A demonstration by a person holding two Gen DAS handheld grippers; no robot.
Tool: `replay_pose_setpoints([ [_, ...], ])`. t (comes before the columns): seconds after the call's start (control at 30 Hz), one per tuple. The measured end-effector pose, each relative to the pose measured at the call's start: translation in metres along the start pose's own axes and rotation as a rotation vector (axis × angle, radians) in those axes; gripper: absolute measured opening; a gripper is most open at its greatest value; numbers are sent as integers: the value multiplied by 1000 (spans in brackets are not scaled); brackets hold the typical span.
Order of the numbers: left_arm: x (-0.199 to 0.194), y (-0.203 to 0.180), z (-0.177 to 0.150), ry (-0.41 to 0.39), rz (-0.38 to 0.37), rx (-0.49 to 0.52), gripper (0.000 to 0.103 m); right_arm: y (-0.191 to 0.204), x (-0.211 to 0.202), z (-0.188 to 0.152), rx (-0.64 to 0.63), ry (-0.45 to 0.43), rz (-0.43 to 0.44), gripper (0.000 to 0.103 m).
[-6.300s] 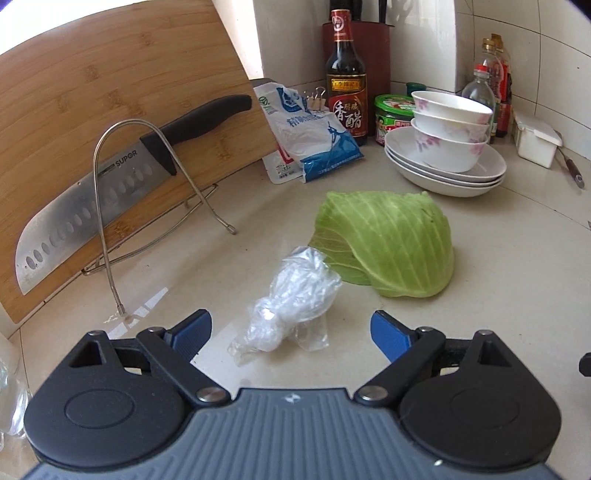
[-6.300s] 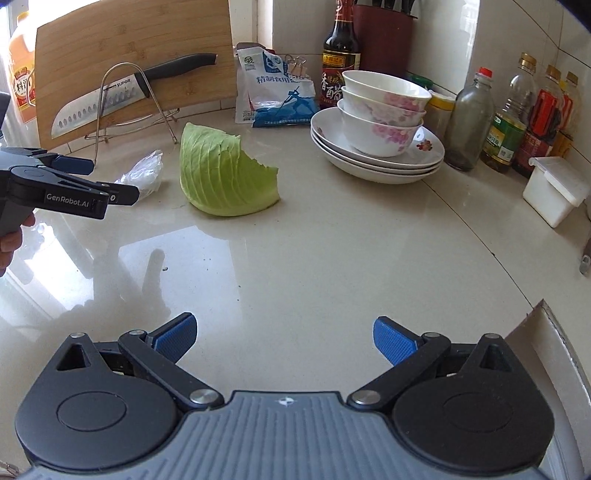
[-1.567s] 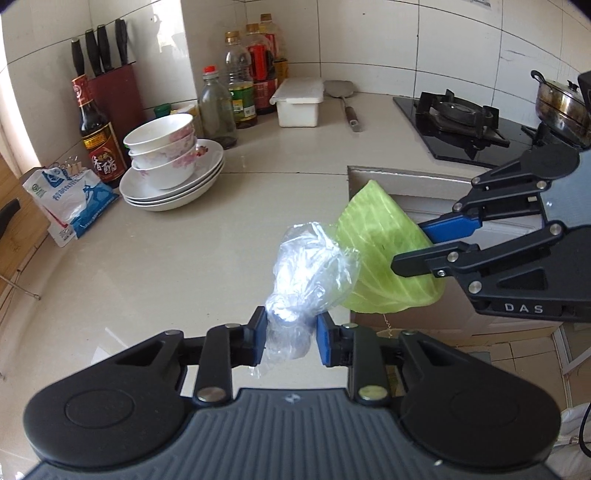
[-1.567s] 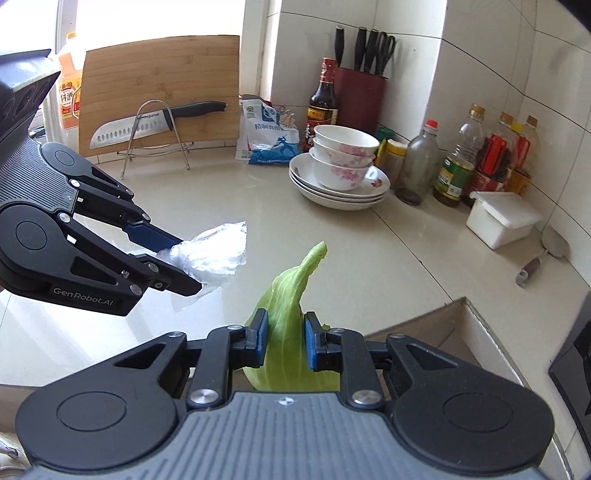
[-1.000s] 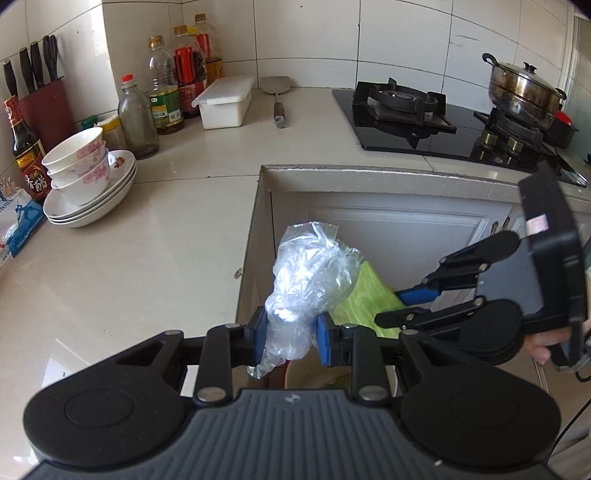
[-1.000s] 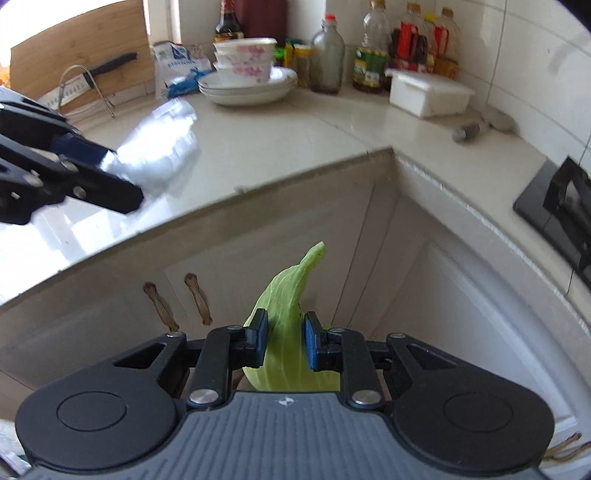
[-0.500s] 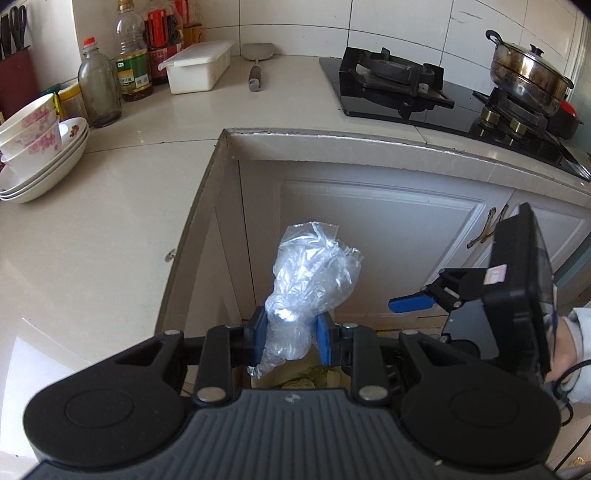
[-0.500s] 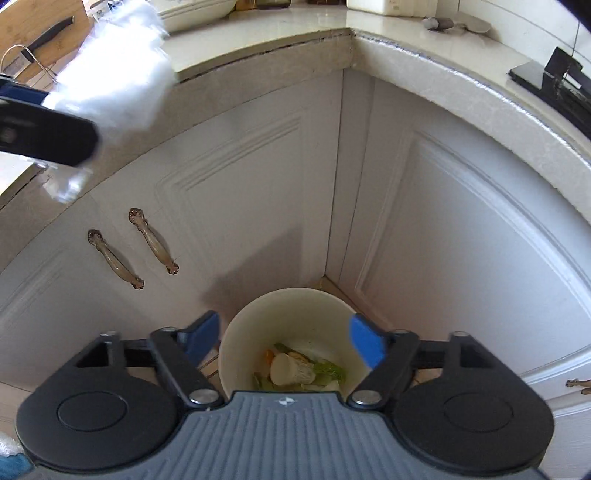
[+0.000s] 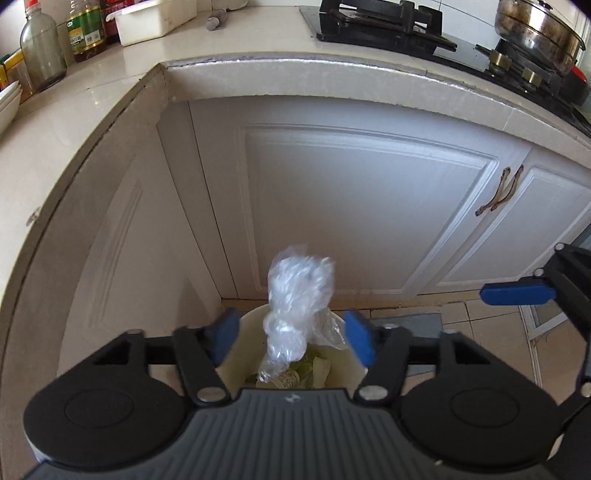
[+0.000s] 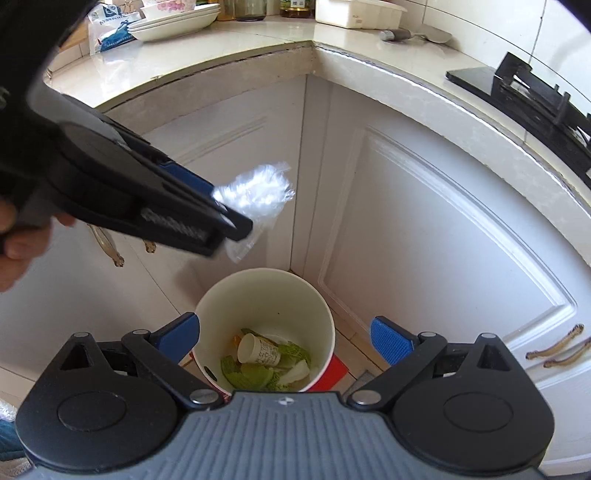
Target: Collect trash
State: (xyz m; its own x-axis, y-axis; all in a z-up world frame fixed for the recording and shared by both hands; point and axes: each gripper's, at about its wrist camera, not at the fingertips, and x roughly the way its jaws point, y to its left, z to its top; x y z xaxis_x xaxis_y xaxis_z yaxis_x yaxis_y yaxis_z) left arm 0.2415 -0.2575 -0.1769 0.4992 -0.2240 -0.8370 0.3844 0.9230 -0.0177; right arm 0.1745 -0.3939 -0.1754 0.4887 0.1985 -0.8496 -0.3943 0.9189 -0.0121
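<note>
My left gripper (image 9: 291, 336) is open above a white trash bin (image 9: 236, 365). The crumpled clear plastic bag (image 9: 295, 295) is loose between its spread jaws, over the bin. In the right wrist view the bag (image 10: 255, 195) hangs at the left gripper's tip (image 10: 236, 225), above the bin (image 10: 266, 291). My right gripper (image 10: 284, 338) is open and empty over the bin. Green cabbage pieces (image 10: 251, 373) and a paper cup (image 10: 258, 350) lie inside the bin.
White cabinet doors (image 9: 351, 206) with handles (image 9: 498, 192) stand behind the bin in the counter's corner. The countertop (image 9: 55, 122) above holds bottles, a white box and plates. A gas stove (image 9: 380, 22) and a steel pot (image 9: 539, 26) are at the right.
My left gripper has opened and let go of the plastic bag, which is dropping toward the bin. Both grippers moved lower and closer to the bin.
</note>
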Motion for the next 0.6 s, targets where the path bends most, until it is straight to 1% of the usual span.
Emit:
replay_pose_setpoints([
  [0.1, 3, -2, -4, -38, 25, 18, 90, -4, 1, -4, 25, 5, -10, 101],
  [0.17, 3, -2, -3, -41, 49, 27, 91, -7, 2, -4, 45, 12, -9, 101],
  [0.3, -4, 0, -4, -51, 69, 14, 92, -10, 4, -5, 87, 35, -13, 101],
  [0.43, -15, 3, -6, -34, 80, -18, 92, -12, 5, -1, 140, 78, -48, 101],
  [0.6, -39, 5, -13, 22, 149, -57, 92, -15, -3, 5, 238, 146, -123, 103],
])
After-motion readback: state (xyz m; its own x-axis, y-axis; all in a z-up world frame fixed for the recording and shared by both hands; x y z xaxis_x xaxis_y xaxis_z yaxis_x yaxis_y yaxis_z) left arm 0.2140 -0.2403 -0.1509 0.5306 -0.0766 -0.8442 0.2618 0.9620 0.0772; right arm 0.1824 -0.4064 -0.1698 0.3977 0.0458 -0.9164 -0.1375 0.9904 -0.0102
